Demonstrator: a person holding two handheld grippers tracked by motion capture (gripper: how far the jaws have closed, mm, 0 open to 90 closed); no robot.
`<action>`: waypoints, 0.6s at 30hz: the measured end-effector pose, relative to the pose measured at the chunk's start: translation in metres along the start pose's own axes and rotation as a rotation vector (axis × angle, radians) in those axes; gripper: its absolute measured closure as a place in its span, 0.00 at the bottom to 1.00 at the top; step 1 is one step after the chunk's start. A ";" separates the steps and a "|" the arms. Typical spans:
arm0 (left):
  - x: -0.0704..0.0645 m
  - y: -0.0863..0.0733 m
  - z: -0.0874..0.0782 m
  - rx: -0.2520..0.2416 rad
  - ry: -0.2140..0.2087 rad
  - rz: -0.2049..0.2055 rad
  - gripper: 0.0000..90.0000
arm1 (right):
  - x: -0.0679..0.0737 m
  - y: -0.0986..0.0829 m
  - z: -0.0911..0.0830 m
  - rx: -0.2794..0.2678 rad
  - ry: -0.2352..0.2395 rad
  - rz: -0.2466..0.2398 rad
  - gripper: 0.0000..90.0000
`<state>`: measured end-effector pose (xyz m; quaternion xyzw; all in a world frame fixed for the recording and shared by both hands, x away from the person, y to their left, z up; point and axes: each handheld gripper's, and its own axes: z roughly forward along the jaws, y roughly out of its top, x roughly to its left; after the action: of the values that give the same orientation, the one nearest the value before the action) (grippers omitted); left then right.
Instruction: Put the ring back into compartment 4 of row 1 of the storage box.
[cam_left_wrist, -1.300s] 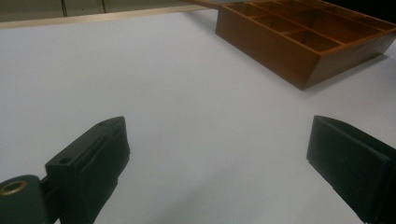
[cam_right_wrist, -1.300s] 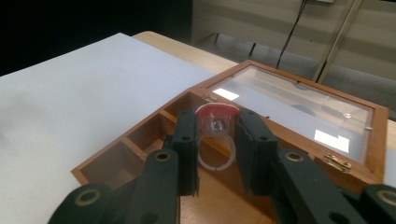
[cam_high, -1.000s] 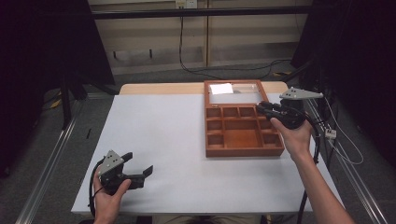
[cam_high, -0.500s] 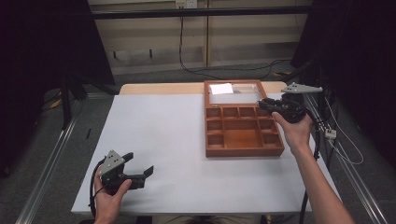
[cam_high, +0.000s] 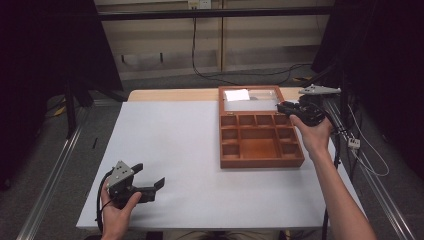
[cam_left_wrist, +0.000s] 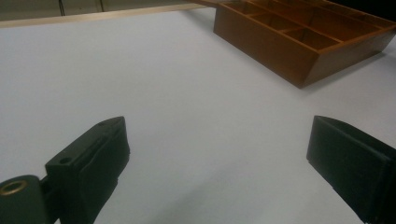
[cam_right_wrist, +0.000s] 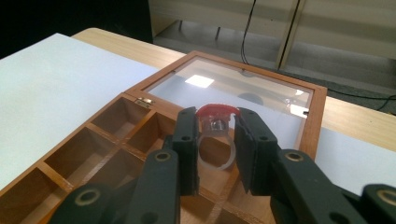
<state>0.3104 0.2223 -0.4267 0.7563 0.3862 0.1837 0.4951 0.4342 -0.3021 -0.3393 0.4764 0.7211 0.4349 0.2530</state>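
Between the jaws of the right tool (cam_right_wrist: 215, 140) sits a clear ring (cam_right_wrist: 215, 148) with a red top, pinched on both sides. That tool hangs over the far right corner of a wooden box (cam_high: 260, 142) of small compartments, whose glass lid (cam_right_wrist: 233, 88) lies open flat behind it. Near the front left corner of the white surface (cam_high: 180, 150), well apart from the box, the left tool (cam_left_wrist: 224, 158) rests low with its jaws spread wide and nothing between them.
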 end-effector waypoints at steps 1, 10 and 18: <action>0.000 0.000 0.000 -0.001 -0.001 0.003 0.06 | -0.001 -0.001 0.001 0.005 -0.005 0.001 0.79; 0.001 0.000 0.000 -0.002 0.002 -0.002 0.06 | -0.013 -0.007 0.013 0.032 -0.031 0.036 0.79; 0.001 0.000 -0.001 -0.006 0.002 -0.002 0.06 | -0.015 -0.010 0.022 0.044 -0.055 0.034 0.79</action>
<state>0.3103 0.2233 -0.4264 0.7544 0.3869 0.1849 0.4970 0.4528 -0.3088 -0.3594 0.5058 0.7150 0.4100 0.2545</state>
